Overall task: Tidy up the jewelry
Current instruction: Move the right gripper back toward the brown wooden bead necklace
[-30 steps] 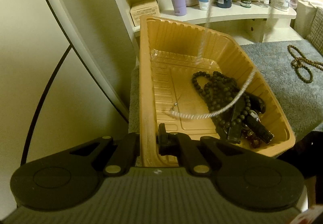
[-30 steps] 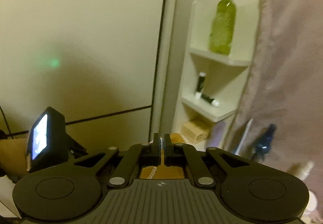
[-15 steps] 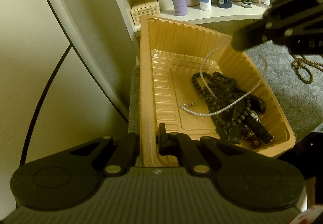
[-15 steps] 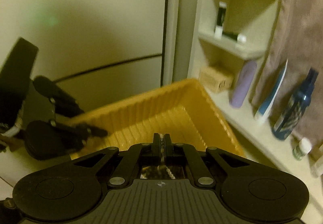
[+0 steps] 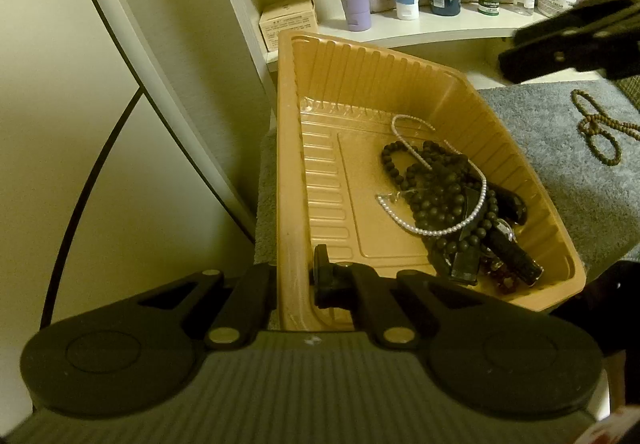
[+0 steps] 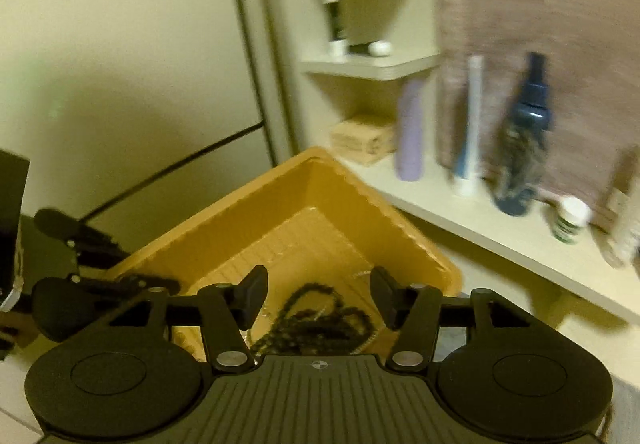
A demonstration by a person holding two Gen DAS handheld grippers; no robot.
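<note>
The left tool is clenched on the orange tray's rim, while the right tool, opening with nothing between its jaws, hovers over the pearl necklace lying inside.

Left gripper: jaws are closed, one finger being seen on either side of a tray wall, which is clamped between them; the gripper is pitched steeply downward. Right gripper: jaws are opening, nothing being pressed between the pads; it is angled downward. Its fingers are also seen, blurred, at the upper right of the left wrist view.
</note>
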